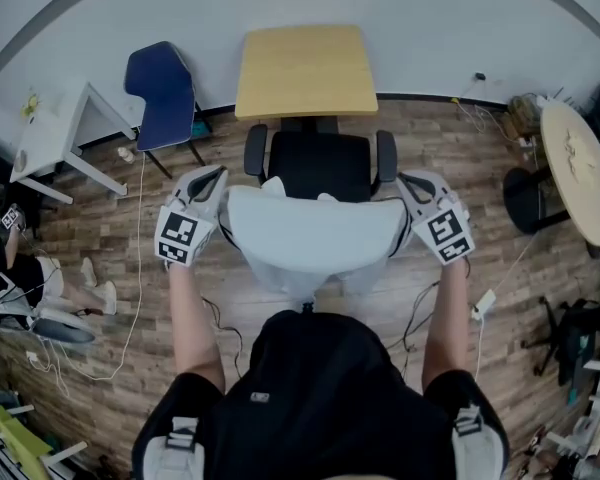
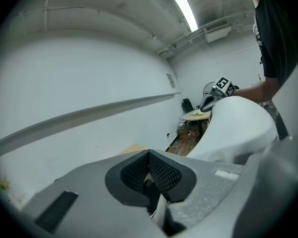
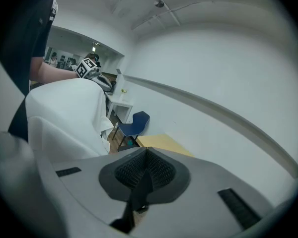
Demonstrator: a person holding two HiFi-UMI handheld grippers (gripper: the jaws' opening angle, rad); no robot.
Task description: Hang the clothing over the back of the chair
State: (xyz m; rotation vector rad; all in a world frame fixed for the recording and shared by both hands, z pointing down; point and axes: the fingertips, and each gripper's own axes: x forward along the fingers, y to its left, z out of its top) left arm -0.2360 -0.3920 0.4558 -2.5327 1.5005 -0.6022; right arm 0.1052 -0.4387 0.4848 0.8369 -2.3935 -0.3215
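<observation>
Right above the black office chair [image 1: 320,163], the white clothing [image 1: 310,230] is stretched wide between the two claws, and I can't tell if it touches the backrest. Left claw [image 1: 216,190] is clamped tight on one end, and right claw [image 1: 408,193] is pinched closed on the other. Yellow desk [image 1: 305,68] sits just behind the chair.

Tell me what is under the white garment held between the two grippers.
Past the white cloth garment, the seat and armrests of the black office chair show, with wooden plank floor around. Whatever lies directly beneath, backrest included, is covered.
</observation>
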